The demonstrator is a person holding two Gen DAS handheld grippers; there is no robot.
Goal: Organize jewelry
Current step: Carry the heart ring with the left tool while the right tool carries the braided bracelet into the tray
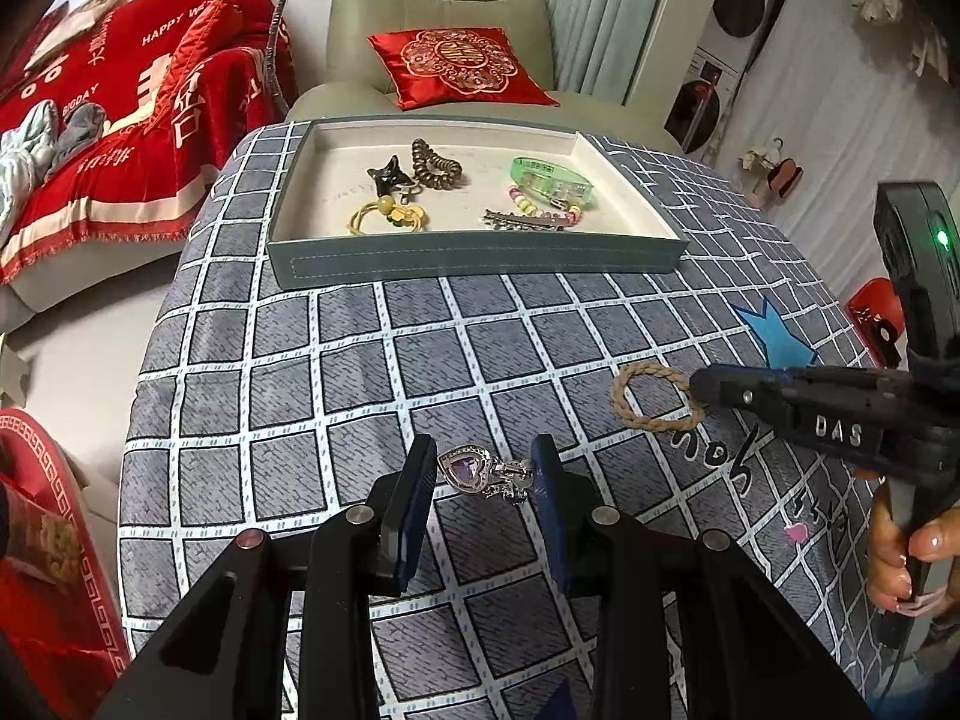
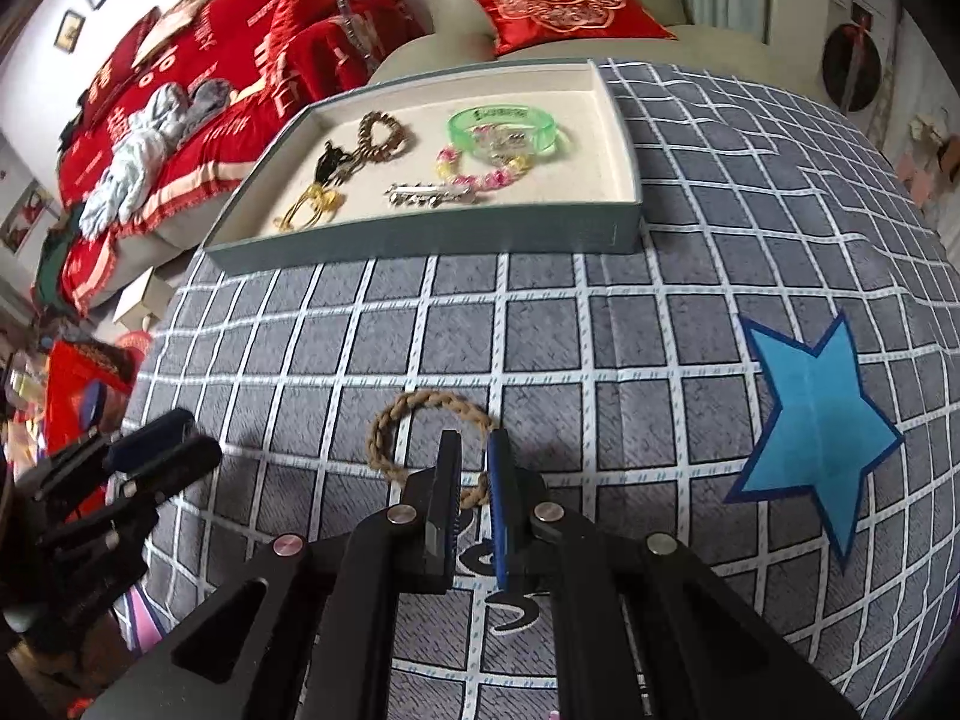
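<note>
A silver heart pendant with a purple stone (image 1: 480,473) lies on the checked cloth between the fingers of my left gripper (image 1: 485,450), which is open around it. A tan braided hair tie (image 2: 420,438) lies on the cloth; it also shows in the left wrist view (image 1: 651,396). My right gripper (image 2: 475,441) has its jaws narrowly apart, straddling the tie's near-right side. The grey tray (image 1: 474,258) at the far side holds several pieces: a coil tie (image 1: 435,165), a green bangle (image 1: 552,180), a bead bracelet, a silver clip (image 1: 522,221).
The checked cloth has a blue star (image 2: 816,426) at the right. Behind the tray (image 2: 420,234) stands a chair with a red cushion (image 1: 462,66). A red-covered sofa (image 1: 120,108) lies to the left. The cloth's left edge drops off.
</note>
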